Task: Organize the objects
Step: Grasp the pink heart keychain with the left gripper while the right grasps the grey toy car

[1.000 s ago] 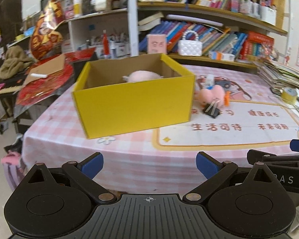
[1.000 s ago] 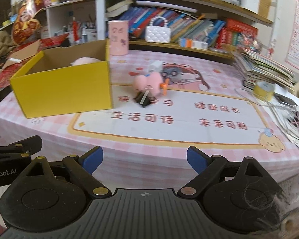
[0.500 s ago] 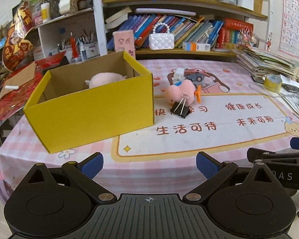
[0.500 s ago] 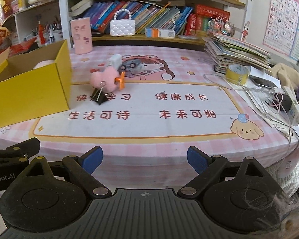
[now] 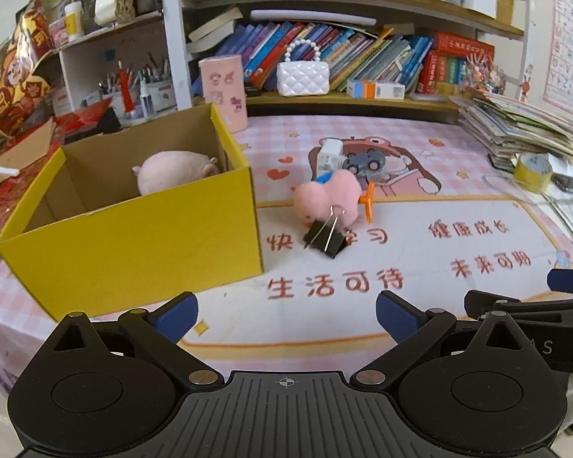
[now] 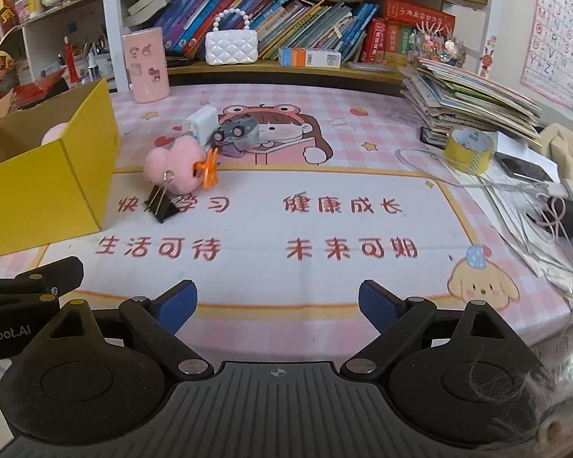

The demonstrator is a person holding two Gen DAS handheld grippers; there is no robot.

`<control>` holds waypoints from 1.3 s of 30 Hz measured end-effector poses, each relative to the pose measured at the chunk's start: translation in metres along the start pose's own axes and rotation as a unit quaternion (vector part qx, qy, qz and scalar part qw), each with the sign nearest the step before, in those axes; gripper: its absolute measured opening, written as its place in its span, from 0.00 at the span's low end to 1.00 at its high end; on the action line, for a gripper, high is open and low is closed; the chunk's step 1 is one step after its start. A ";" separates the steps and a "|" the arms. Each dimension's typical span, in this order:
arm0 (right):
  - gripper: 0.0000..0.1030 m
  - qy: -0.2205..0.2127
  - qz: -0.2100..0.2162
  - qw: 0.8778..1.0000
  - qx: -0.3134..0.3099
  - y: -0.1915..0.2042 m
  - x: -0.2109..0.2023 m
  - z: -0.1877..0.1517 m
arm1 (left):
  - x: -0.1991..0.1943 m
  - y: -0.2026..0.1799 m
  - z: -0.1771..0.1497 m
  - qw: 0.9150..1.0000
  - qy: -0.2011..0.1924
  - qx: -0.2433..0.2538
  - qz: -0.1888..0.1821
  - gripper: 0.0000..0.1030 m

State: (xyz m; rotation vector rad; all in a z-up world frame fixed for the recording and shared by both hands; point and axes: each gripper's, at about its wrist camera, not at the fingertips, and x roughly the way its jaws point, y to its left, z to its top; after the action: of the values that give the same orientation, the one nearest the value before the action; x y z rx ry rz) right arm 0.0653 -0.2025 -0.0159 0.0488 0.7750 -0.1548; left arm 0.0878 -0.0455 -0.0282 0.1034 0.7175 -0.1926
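While both grippers hang agape and empty, yellow box (image 5: pixel 141 244) left, binder clip (image 5: pixel 324 234) touching pink plush (image 5: pixel 326 198) ahead

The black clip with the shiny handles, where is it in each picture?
Left wrist view: the black binder clip sits just right of centre, in front of the pink plush heart.
Right wrist view: the clip is left of centre, again in front of the heart.
Shared landmark: the yellow box, left of the clip in both.
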 end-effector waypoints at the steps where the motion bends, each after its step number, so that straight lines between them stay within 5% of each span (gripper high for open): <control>1: 0.88 0.000 0.004 1.000 -0.002 -0.003 0.003 0.004 | 0.003 -0.001 0.002 1.000 0.000 -0.006 0.001 0.98; 11: 0.88 -0.016 0.041 0.999 -0.016 -0.029 0.043 0.044 | 0.033 -0.025 0.027 0.999 -0.006 -0.026 0.023 0.95; 19: 0.86 -0.034 0.066 0.997 -0.010 -0.053 0.069 0.075 | 0.056 -0.052 0.042 1.000 0.004 -0.022 0.017 0.69; 25: 0.86 -0.034 0.070 0.997 -0.004 -0.070 0.087 0.093 | 0.088 -0.072 0.057 0.999 0.008 -0.017 0.035 0.69; 31: 0.86 -0.037 0.082 0.996 -0.008 -0.082 0.099 0.108 | 0.130 -0.078 0.079 0.997 0.029 -0.023 0.062 0.85; 39: 0.86 -0.029 0.097 0.995 -0.004 -0.091 0.110 0.114 | 0.166 -0.076 0.083 0.994 0.059 -0.022 0.087 0.84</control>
State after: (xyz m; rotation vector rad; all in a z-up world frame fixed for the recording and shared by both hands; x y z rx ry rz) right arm 0.2071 -0.3172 -0.0105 0.1109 0.7091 0.0311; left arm 0.2472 -0.1557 -0.0777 0.1364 0.8259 -0.0034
